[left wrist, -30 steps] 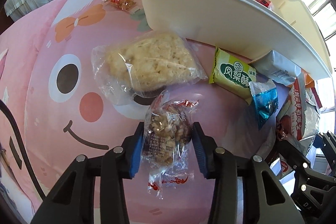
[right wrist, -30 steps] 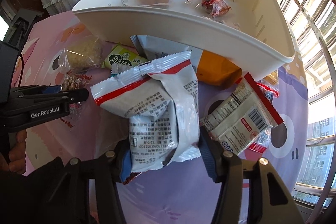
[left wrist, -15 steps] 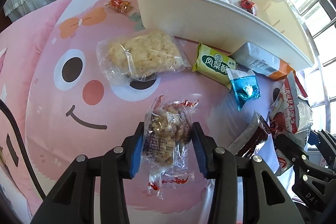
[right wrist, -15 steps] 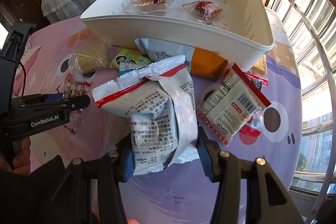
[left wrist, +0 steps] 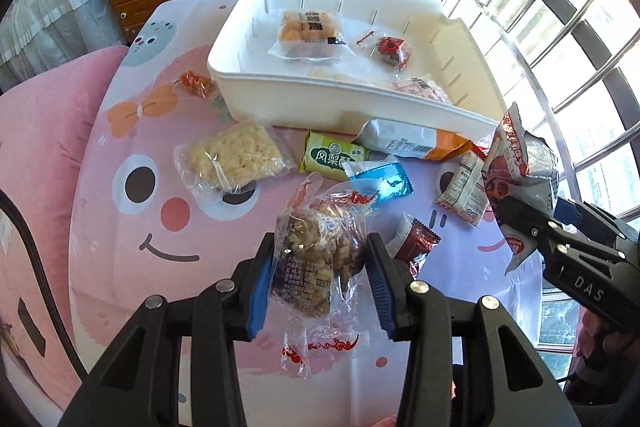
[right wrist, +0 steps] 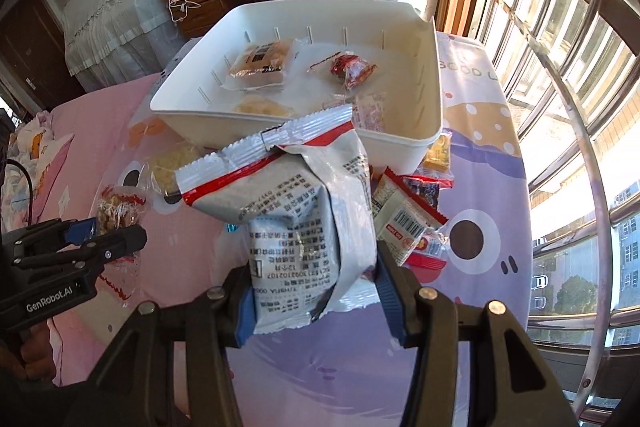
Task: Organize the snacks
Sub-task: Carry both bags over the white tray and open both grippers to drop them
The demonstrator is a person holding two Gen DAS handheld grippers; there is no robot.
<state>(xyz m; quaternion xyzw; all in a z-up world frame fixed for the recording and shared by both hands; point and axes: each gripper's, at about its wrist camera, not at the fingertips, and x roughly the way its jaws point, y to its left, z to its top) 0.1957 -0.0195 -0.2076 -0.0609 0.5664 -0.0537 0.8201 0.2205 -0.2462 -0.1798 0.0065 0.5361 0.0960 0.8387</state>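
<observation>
Snacks lie scattered in front of the white bin [left wrist: 320,103], and you hold two of them clear of the cartoon-printed cloth [left wrist: 132,227]. Your left gripper [left wrist: 320,281] has its fingers closed on a clear-wrapped nut bar [left wrist: 316,263], pinched across its middle so the loose wrapper ends hang free. Your right gripper [right wrist: 316,301] has its fingers clamped on the lower part of a grey and red packet [right wrist: 296,223], which stands up crumpled above them, just short of the bin's near wall. The bin already holds a few wrapped pieces, so both loads likely belong there next. A rice cake [left wrist: 236,155] and a green packet [left wrist: 334,159] wait just before the bin's near wall.
</observation>
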